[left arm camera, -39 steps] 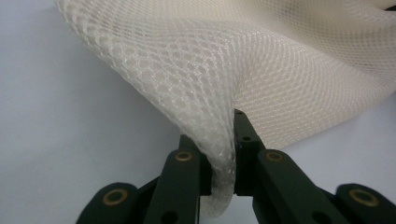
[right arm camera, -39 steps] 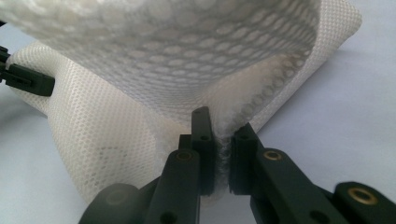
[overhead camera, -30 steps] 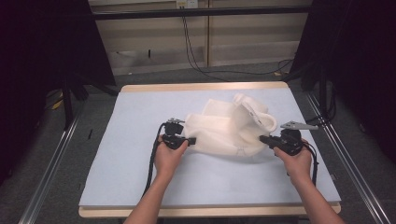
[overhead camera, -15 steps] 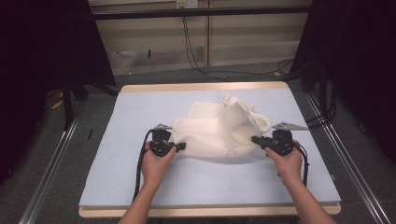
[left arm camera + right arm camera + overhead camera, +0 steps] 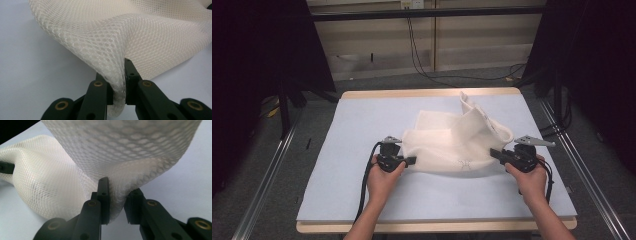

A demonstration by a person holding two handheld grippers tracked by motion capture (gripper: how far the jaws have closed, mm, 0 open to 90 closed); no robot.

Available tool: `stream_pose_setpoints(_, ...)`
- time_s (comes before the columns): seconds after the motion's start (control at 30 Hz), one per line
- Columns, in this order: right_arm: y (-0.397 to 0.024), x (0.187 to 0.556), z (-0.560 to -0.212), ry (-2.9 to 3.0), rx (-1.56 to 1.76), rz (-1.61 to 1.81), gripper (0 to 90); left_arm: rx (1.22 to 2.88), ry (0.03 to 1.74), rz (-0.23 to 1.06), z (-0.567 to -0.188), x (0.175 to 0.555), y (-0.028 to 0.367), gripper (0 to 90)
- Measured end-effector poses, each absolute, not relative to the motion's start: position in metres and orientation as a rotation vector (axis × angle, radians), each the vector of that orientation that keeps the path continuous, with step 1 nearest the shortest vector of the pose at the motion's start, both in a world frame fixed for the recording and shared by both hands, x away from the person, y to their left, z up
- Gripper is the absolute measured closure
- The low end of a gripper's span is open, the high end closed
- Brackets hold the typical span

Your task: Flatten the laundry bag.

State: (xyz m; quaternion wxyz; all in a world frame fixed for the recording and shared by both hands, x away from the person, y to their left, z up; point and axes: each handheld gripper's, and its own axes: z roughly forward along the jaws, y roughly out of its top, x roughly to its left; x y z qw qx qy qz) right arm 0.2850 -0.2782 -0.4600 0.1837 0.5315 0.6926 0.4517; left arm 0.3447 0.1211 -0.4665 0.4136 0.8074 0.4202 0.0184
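- A white mesh cloth (image 5: pixel 457 142) lies bunched on the pale blue tabletop (image 5: pixel 352 130), right of centre, with one flap standing up towards the far edge.
- The left tongs (image 5: pixel 410 161) are pinched tight on a fold at the cloth's near-left corner; in the left gripper view the mesh (image 5: pixel 117 82) is squeezed between both jaws.
- The right tongs (image 5: pixel 495 153) sit at the cloth's near-right corner. Their jaws have just been opening: in the right gripper view the fold (image 5: pixel 117 197) still lies between them, but the right jaw looks to have come off it.
- Judged step: the near edge has been drawn straight towards the front edge of the tabletop and is now being let go.
- Next move probably calls for the left tongs to release too, then both to back off level without snagging the mesh and go for the raised flap.
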Motion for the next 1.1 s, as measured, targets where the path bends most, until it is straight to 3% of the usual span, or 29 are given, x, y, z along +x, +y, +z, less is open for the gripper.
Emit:
stream_pose_setpoints(0.33,-0.287,0.278,-0.459,1.938,1.525,1.261,73.5,2.032,1.037,0.050,-0.466,0.341,0.116,82.6)
stream_pose_setpoints(0.57,-0.295,0.273,-0.461,1.917,1.521,1.239,60.7,2.033,1.031,0.053,-0.468,0.341,0.115,82.0)
stream_pose_setpoints(0.9,-0.304,0.268,-0.464,1.901,1.558,1.214,49.6,2.047,1.019,0.067,-0.468,0.342,0.112,80.0)
stream_pose_setpoints(1.1,-0.314,0.265,-0.466,1.894,1.587,1.157,35.9,2.051,1.010,0.075,-0.467,0.342,0.111,77.0)
